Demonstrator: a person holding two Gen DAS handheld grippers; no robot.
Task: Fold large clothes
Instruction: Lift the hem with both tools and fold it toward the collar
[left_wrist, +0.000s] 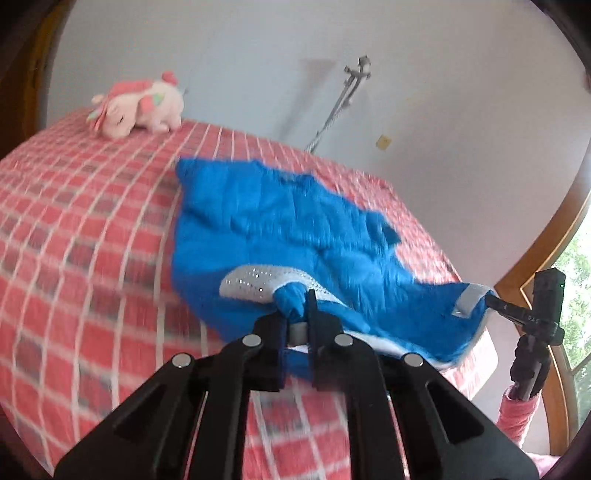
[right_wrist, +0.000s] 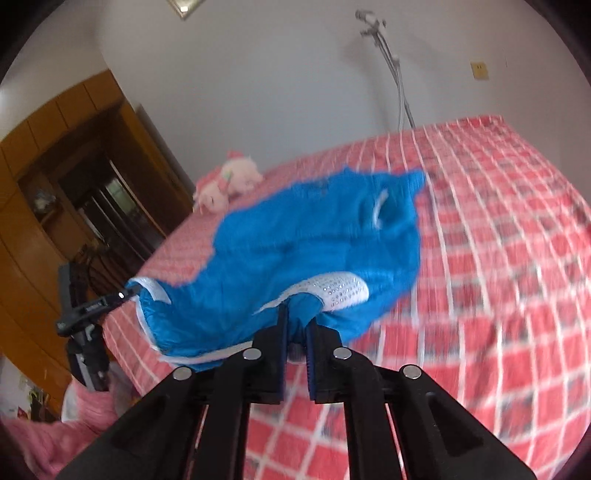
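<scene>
A large bright blue garment (left_wrist: 280, 229) with white sequinned trim (left_wrist: 255, 282) lies spread on a bed with a red and white checked cover (left_wrist: 85, 229). My left gripper (left_wrist: 297, 314) is shut on a bunched blue edge of it next to the trim. My right gripper (right_wrist: 297, 321) is shut on another bunched edge beside its sequinned trim (right_wrist: 341, 291). The garment (right_wrist: 314, 236) hangs stretched between the two grippers, lifted off the bed's near edge. The right gripper also shows in the left wrist view (left_wrist: 496, 301), and the left gripper in the right wrist view (right_wrist: 127, 293).
A pink plush toy (left_wrist: 138, 107) lies at the far side of the bed (right_wrist: 498, 229), also in the right wrist view (right_wrist: 229, 181). A metal stand (left_wrist: 345, 96) leans by the white wall. A wooden wardrobe (right_wrist: 55, 177) stands left, a window frame (left_wrist: 546, 236) right.
</scene>
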